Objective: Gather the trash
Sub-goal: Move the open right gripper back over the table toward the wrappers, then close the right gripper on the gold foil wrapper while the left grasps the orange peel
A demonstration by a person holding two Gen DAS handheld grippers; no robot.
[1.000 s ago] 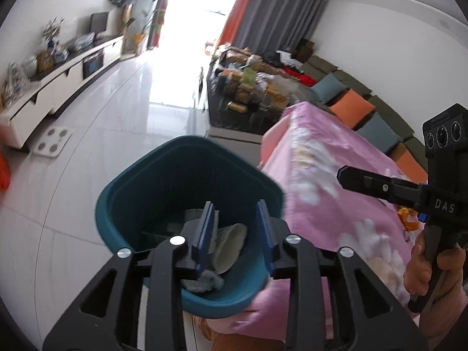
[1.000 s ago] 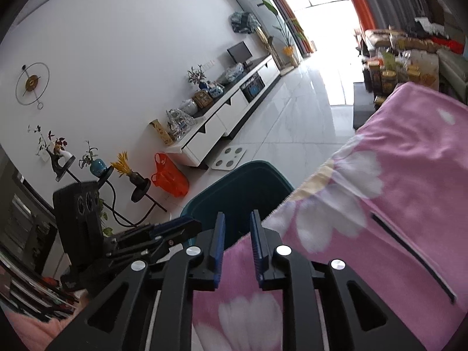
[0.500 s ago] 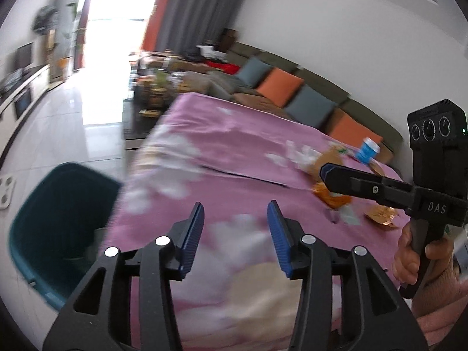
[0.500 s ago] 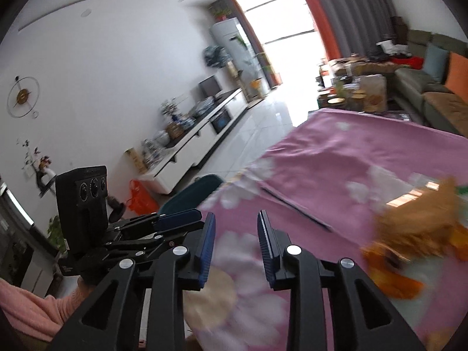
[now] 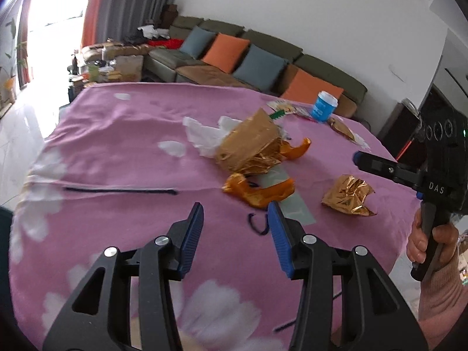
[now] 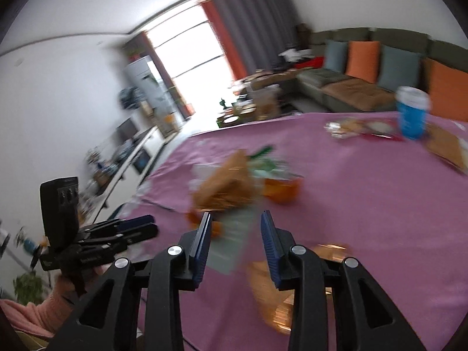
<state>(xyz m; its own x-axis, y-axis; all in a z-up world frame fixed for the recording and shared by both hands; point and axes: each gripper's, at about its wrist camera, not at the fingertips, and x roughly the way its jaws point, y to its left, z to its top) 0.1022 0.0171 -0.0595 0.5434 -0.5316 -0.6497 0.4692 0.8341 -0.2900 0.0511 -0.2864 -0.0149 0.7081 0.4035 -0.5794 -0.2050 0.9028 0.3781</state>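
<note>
The trash lies on the pink floral cloth (image 5: 122,134) covering the bench: a brown paper bag (image 5: 248,143) ahead of the left gripper (image 5: 235,219), an orange wrapper (image 5: 257,190) just beyond its jaws, and a gold foil wrapper (image 5: 348,194) off to their right. Three pieces counted here, plus one white tissue (image 5: 204,134) and one blue cup (image 5: 323,106) farther off. Both the left gripper and the right gripper (image 6: 235,228) are released, jaws spread and empty. Best to straddle the orange wrapper's raised fold before closing.

Wrappers (image 5: 248,152) mid-table, cup (image 5: 323,106) behind.
</note>
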